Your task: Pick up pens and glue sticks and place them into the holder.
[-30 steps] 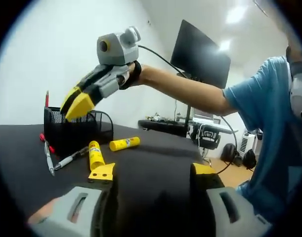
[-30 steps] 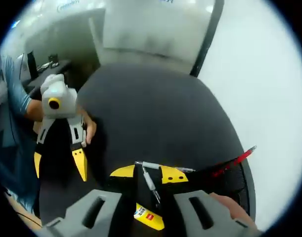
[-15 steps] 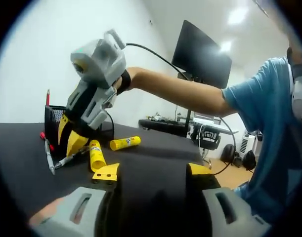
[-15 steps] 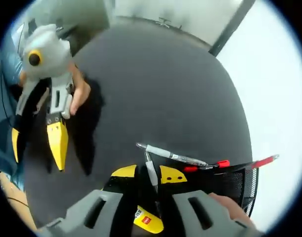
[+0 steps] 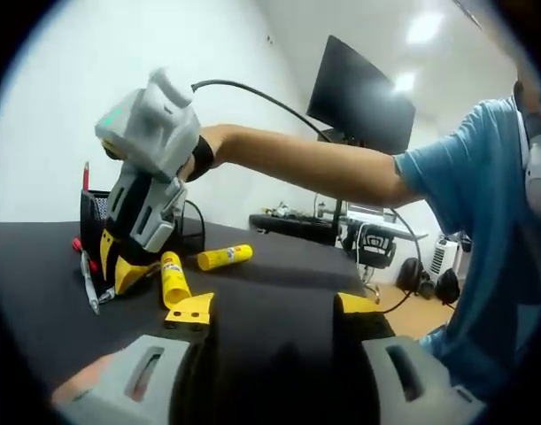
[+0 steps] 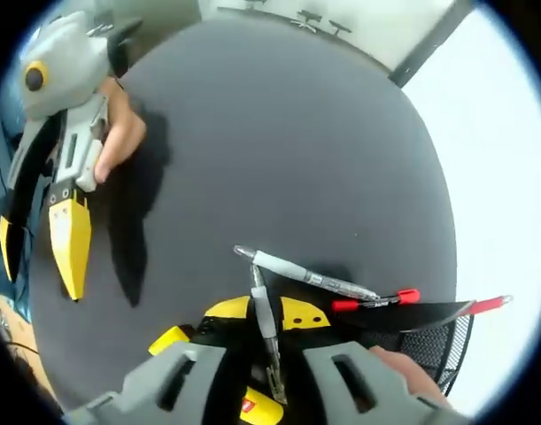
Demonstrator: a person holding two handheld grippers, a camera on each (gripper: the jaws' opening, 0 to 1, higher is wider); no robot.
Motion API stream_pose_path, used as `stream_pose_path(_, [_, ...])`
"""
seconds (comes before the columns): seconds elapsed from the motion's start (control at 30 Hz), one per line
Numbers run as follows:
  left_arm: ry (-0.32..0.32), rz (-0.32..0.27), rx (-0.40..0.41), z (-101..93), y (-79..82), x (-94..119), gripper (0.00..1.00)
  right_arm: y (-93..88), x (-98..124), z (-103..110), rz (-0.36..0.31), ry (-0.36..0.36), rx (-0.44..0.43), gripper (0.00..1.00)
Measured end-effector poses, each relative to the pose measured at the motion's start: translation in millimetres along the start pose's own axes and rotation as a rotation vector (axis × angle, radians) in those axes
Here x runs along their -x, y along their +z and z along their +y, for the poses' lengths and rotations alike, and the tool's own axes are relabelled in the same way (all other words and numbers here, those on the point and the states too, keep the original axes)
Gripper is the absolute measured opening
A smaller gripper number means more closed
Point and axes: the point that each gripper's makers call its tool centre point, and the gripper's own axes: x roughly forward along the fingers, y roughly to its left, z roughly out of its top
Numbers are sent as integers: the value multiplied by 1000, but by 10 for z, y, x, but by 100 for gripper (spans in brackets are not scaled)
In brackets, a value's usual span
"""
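Matt dark cloth covers the table [image 6: 279, 150]; the holder [image 6: 429, 341] is black wire mesh (metal, apparently).

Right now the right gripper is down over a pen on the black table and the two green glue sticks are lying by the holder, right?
Not quite: the glue sticks are yellow, not green, as the left gripper view shows. The rest holds: the right gripper is down over a pen on the black table, and the glue sticks lie beside the holder.
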Motion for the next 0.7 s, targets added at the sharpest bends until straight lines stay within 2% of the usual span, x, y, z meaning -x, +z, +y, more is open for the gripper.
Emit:
stream_pose_path(0.17, [0, 2, -5, 2, -2, 0, 49, -15, -27, 51, 19, 22, 5, 7])
stream_pose_path(0.43, [5, 3, -10, 9, -4, 2, 49, -16, -22, 32, 22, 17, 18, 5])
stream_pose_path(0.53, [4, 2, -9, 8, -2, 4, 49, 2, 42, 30, 11, 7, 26, 5])
stream_pose_path(0.7, [6, 1, -8, 11, -1, 7, 49, 84, 198, 13, -58, -28, 8, 4])
